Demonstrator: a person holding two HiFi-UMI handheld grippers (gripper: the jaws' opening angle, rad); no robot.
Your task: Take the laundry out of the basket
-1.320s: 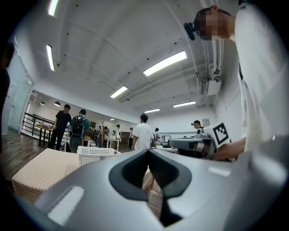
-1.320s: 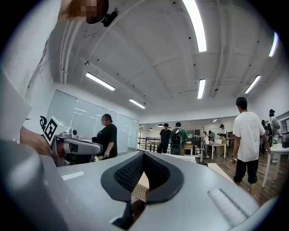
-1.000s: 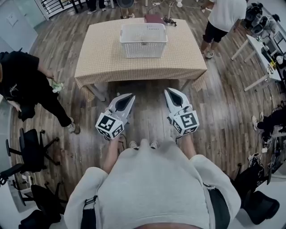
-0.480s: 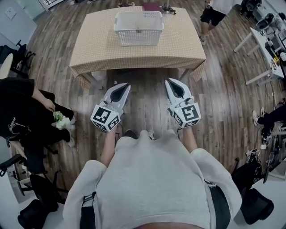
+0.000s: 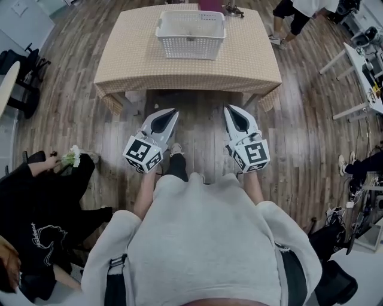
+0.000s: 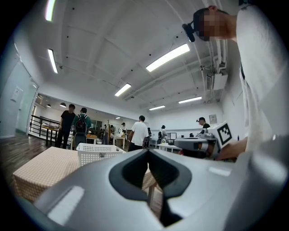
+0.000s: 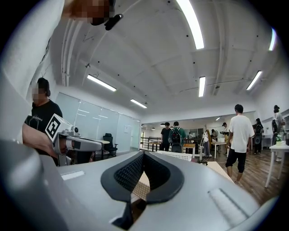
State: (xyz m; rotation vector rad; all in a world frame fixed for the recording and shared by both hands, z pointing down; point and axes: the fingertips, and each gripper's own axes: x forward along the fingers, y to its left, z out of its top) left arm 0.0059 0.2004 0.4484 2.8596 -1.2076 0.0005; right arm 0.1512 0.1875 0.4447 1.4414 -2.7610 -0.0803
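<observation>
Open wood floor (image 5: pixel 197 122) ahead, left gripper (image 5: pixel 172 112) and right gripper (image 5: pixel 229 109) both clenched and empty, short of the desk (image 5: pixel 179 75) edge. White lattice basket (image 5: pixel 190 34) sits far-centre on the desk, contents unclear.

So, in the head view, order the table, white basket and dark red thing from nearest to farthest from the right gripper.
1. Table, straight ahead of the right gripper.
2. White basket, on the table's far half.
3. Dark red thing, behind the basket, at the far edge.
</observation>
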